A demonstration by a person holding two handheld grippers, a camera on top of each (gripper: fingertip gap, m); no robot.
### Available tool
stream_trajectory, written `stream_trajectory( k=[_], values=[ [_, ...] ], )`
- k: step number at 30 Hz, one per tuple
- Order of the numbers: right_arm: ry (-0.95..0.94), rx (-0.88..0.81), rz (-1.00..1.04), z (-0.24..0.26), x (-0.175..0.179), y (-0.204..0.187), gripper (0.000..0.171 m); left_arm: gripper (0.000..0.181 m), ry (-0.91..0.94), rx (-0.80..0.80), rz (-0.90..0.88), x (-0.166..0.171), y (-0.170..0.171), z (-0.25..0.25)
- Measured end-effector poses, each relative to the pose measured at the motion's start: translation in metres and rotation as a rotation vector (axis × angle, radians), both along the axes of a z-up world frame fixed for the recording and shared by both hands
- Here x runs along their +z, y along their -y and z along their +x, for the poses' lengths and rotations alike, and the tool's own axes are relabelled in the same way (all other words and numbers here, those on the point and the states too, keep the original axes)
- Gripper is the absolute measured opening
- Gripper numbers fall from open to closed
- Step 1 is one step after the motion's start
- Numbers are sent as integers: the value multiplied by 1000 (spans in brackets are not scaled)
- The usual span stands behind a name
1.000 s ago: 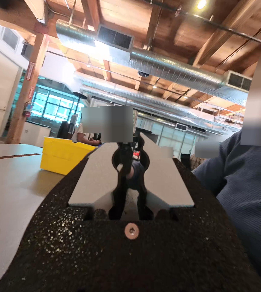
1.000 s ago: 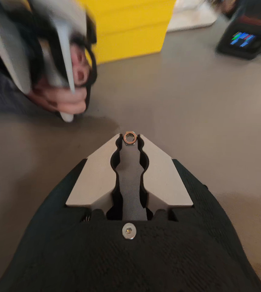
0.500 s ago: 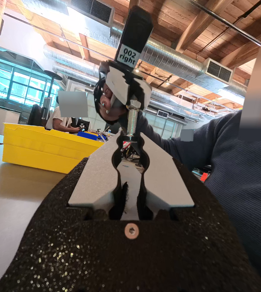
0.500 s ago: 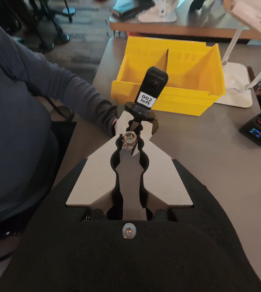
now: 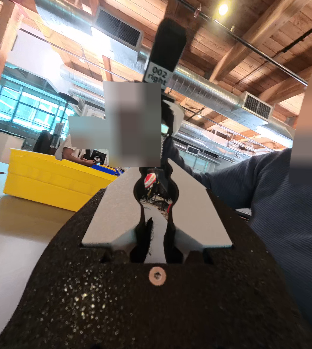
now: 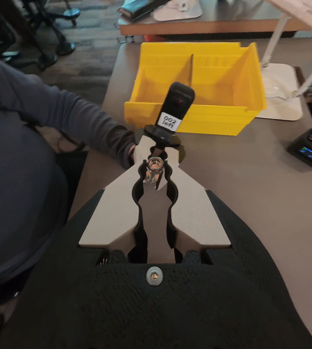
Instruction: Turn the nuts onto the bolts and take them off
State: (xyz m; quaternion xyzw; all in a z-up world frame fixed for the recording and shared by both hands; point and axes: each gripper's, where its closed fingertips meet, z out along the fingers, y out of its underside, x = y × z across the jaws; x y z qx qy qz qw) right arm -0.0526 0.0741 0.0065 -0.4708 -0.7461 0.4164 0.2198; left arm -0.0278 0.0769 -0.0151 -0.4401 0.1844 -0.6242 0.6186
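Observation:
My right gripper is shut on a steel nut at its fingertips. The nut sits at the free end of a steel bolt, which I see end-on. The left gripper points up at me from below and is shut on the bolt's head end. In the left wrist view my left gripper has its fingers close together, with the tips partly behind a mosaic patch. Only a sliver of bolt thread shows there. The right gripper's camera shows above it.
A yellow divided bin stands on the grey table behind the grippers, and it also shows in the left wrist view. A black device with a screen is at the right. A person's dark blue sleeve fills the left. Left and right tips are no more than a few centimetres apart.
One second ago the right gripper held the nut low over the table. It rose and brought the nut over the bolt held by the left gripper. Since half a second ago little has moved.

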Motion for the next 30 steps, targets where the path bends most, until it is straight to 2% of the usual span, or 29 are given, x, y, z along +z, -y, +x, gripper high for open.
stream_trajectory(
  k=[8,12,20,24,28,30],
  values=[
    [-172,-467,-121,-23,-4,-24,17,15,-19,207,-42,-6,-21,-19],
    [-254,-597,-126,-24,-6,-32,17,16,-35,247,-65,-10,-27,-21],
    [-320,-618,-129,-20,-7,-32,20,16,-35,220,-58,-11,-26,-18],
    [-377,-609,-124,-15,-1,-31,45,16,-33,202,-49,-10,-23,-16],
    [-504,-483,-174,-10,7,-12,66,16,-32,123,-34,-9,-16,-7],
    [-506,-440,-208,-10,1,-4,74,16,-45,83,-26,-9,-12,0]
  ],
)
